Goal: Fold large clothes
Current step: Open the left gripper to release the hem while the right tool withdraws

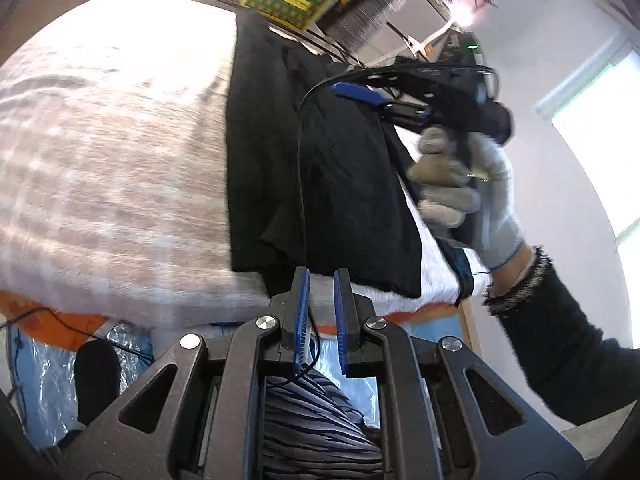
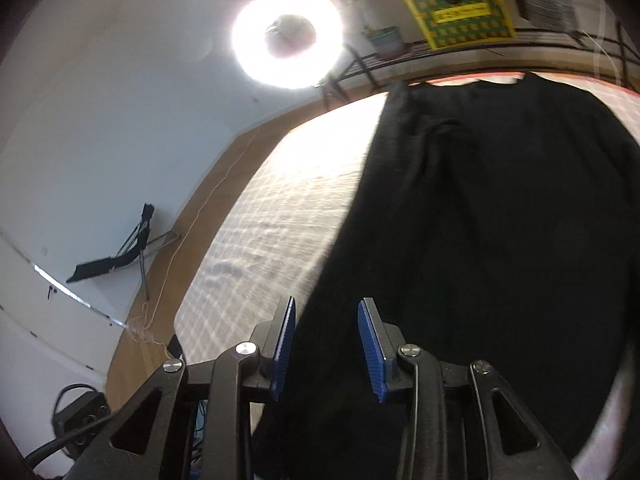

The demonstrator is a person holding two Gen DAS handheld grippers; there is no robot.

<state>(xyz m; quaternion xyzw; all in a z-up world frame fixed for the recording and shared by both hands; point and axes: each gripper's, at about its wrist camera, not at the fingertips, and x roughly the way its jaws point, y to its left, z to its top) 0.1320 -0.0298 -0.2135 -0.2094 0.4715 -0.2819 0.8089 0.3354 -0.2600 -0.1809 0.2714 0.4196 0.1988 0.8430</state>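
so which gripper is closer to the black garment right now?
Right. The right gripper hangs open directly over the black garment, near its edge. The left gripper is open too, back off the bed's near edge, short of the cloth.

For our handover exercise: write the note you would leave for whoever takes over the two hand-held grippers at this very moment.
Left hand-held gripper: open, empty, at the bed's near edge, just short of the garment's hem.
Right hand-held gripper: open, empty, over the garment's near edge; held by a gloved hand.
Black garment: spread on the white cover, its left side looks folded in.
Done: laid out, perhaps one fold.
Left: grasp the hem and finish folding.
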